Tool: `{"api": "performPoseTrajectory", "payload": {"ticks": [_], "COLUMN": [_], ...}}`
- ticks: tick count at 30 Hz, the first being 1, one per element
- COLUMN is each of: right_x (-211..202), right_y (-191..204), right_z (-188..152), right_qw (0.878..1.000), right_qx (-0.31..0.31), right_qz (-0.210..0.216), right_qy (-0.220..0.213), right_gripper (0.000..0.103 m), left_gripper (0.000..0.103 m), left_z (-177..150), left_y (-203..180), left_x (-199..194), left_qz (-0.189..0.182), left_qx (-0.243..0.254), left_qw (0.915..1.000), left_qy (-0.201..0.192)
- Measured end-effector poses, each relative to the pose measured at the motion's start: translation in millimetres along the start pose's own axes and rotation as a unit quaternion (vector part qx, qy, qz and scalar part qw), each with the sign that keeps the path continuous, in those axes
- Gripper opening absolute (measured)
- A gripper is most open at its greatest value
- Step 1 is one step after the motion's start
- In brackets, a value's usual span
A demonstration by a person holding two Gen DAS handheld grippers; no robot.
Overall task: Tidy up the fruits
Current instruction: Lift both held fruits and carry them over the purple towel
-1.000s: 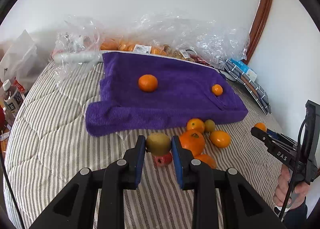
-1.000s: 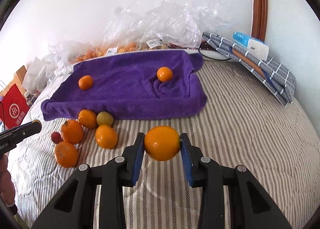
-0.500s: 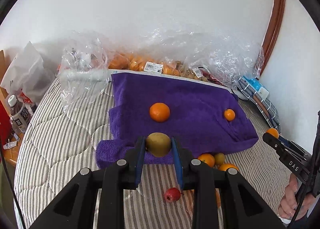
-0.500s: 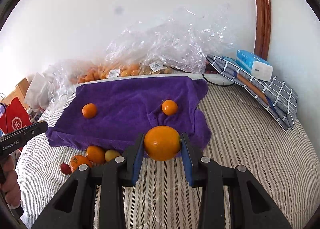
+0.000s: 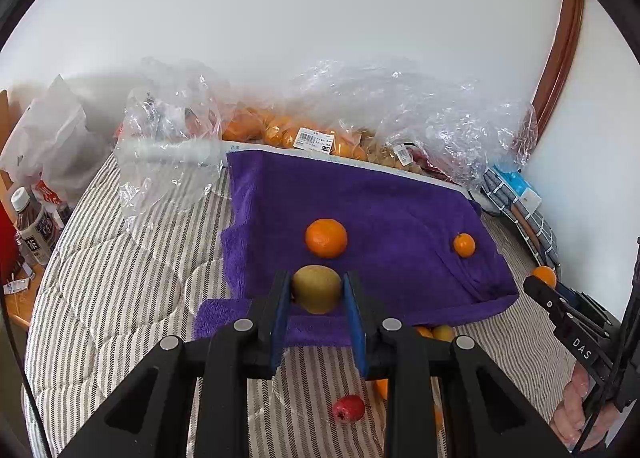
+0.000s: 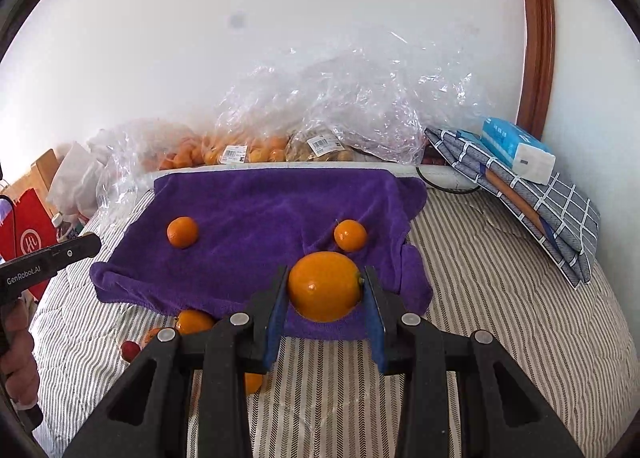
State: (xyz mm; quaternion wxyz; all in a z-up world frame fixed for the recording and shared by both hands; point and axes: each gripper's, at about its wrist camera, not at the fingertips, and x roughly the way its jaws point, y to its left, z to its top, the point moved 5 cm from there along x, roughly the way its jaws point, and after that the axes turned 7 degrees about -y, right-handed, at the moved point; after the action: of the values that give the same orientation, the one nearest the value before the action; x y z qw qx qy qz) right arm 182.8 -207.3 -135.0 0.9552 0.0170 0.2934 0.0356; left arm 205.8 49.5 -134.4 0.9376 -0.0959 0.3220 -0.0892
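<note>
Both grippers have advanced from the loose fruit pile toward the purple towel (image 5: 384, 210): the left gripper (image 5: 317, 294), carrying the kiwi (image 5: 317, 289), now overhangs its near edge, and the right gripper (image 6: 325, 290), carrying the orange (image 6: 325, 286), likewise; the pile has dropped behind

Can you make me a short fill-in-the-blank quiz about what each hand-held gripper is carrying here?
1. The left hand-held gripper grips a greenish-brown ____.
2. The right hand-held gripper grips an ____.
3. On the purple towel lie ____ oranges.
4. The small red fruit lies on the ____ bedcover.

Missing words: kiwi; orange; two; striped
</note>
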Motion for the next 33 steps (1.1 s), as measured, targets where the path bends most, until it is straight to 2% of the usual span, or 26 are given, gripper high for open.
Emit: {"api": "performPoseTrajectory", "payload": {"ticks": [9,19,33], "right_x": [2.3,16.3,76.1], "right_y": [0.0,-4.0,-11.4], "right_z": [-0.3,15.7,-3.8], "right_qw": [1.000,1.000,0.999], "right_qx": [-0.004,-0.005,0.010], "right_qz": [0.003,0.004,0.012], "right_qy": [0.002,-0.007,0.042], "right_gripper": [0.035,0.035,0.035], "left_gripper": [0.025,0.025,0.025], "left_z": [2.5,17.6,3.8], "left_y": [2.7,14.8,18.0], "left_x": [3.8,19.5,79.8], "left_qz": [0.003,0.007,0.014], "left_qx": [0.001,-0.015,-0.023], "left_qw": [1.0000,0.9999,0.9986], "left_qy": [0.002,0.005,0.046]}}
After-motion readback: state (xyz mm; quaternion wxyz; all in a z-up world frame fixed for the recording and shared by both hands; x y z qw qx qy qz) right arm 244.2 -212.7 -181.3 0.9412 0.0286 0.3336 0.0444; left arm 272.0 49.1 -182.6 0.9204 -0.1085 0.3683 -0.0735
